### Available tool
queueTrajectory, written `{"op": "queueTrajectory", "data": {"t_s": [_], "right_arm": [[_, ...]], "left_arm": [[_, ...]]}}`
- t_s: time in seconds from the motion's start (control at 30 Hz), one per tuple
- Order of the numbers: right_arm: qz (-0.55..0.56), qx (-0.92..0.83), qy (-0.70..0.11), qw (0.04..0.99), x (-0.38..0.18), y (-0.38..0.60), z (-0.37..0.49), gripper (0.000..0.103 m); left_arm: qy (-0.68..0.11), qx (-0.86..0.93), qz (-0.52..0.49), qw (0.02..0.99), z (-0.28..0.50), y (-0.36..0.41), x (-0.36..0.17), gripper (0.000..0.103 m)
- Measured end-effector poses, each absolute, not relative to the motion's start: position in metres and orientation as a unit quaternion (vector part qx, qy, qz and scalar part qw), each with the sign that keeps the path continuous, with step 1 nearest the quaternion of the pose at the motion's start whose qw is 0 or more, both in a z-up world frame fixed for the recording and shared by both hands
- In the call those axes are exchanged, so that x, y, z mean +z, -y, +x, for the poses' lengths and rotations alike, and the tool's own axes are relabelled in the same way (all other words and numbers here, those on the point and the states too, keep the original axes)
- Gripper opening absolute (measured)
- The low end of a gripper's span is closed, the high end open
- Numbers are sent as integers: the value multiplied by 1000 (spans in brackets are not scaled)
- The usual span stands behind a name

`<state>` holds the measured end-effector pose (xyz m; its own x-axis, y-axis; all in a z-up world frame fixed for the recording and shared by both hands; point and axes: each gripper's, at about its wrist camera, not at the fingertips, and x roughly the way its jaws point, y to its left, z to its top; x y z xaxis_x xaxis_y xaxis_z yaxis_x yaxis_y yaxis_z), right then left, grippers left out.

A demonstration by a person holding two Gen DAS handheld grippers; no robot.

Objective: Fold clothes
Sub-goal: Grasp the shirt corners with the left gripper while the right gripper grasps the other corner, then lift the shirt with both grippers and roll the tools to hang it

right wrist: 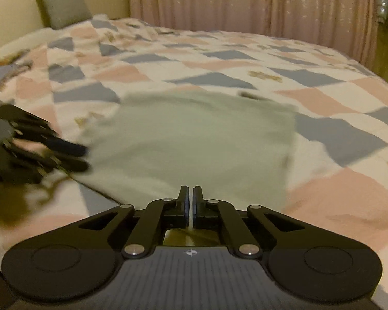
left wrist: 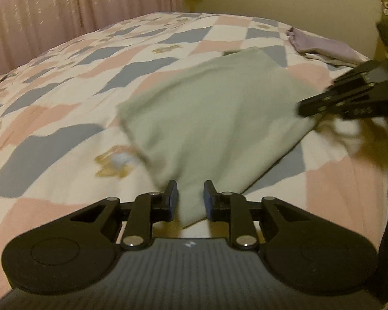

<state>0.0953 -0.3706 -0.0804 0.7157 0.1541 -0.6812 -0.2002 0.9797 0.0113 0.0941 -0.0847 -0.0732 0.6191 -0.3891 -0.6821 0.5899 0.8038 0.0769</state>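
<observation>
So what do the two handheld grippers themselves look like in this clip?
Both the left gripper and right gripper are matte black linkages with silver pivot pins, dark blue finger pads, round side housings, and a ribbed grey body bearing a small white logo. No cables or sleeves visible.

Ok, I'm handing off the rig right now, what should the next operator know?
Left claw: open, a corner of the green cloth between its fingers, not clamped.
Right claw: shut on the cloth's near edge.
Cloth lies mostly flat on the quilt, both claws at its near side.
A purple garment lies bunched at the bed's far edge.
Done: cloth spread; fold count unclear.
Left: finish this fold, then the purple one.
</observation>
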Motion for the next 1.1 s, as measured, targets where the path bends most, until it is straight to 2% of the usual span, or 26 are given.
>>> {"op": "queueTrajectory", "data": {"t_s": [0.17, 0.23, 0.37, 0.57, 0.63, 0.7, 0.73, 0.77, 0.83, 0.9, 1.1], "right_arm": [[-31, 50, -366, 929, -72, 398, 76, 0], [-33, 57, -349, 935, -64, 385, 71, 11], [-46, 100, -349, 931, -67, 353, 77, 9], [-39, 52, -372, 926, -81, 395, 69, 4], [-39, 28, -372, 927, -76, 409, 62, 11], [-60, 23, -364, 929, -68, 409, 54, 12], [-79, 29, -357, 930, -64, 403, 50, 17], [-97, 35, -349, 931, -60, 396, 46, 21], [-149, 56, -337, 928, -58, 375, 42, 37], [-204, 85, -333, 917, -64, 353, 42, 44], [-311, 138, -324, 883, -86, 306, 55, 45]], "left_arm": [[-323, -269, 155, 894, 90, 90, -57, 19], [-312, -289, 149, 893, 88, 106, -54, 19], [-314, -315, 175, 878, 81, 136, -68, 19], [-333, -288, 172, 881, 84, 105, -71, 21], [-334, -271, 182, 884, 83, 97, -65, 21], [-315, -265, 210, 887, 74, 101, -55, 20], [-300, -270, 225, 887, 68, 106, -52, 20], [-284, -275, 242, 886, 61, 113, -51, 27], [-252, -285, 286, 880, 47, 129, -53, 32], [-232, -294, 338, 864, 36, 146, -62, 32], [-175, -301, 460, 817, 23, 178, -98, 34]]}}
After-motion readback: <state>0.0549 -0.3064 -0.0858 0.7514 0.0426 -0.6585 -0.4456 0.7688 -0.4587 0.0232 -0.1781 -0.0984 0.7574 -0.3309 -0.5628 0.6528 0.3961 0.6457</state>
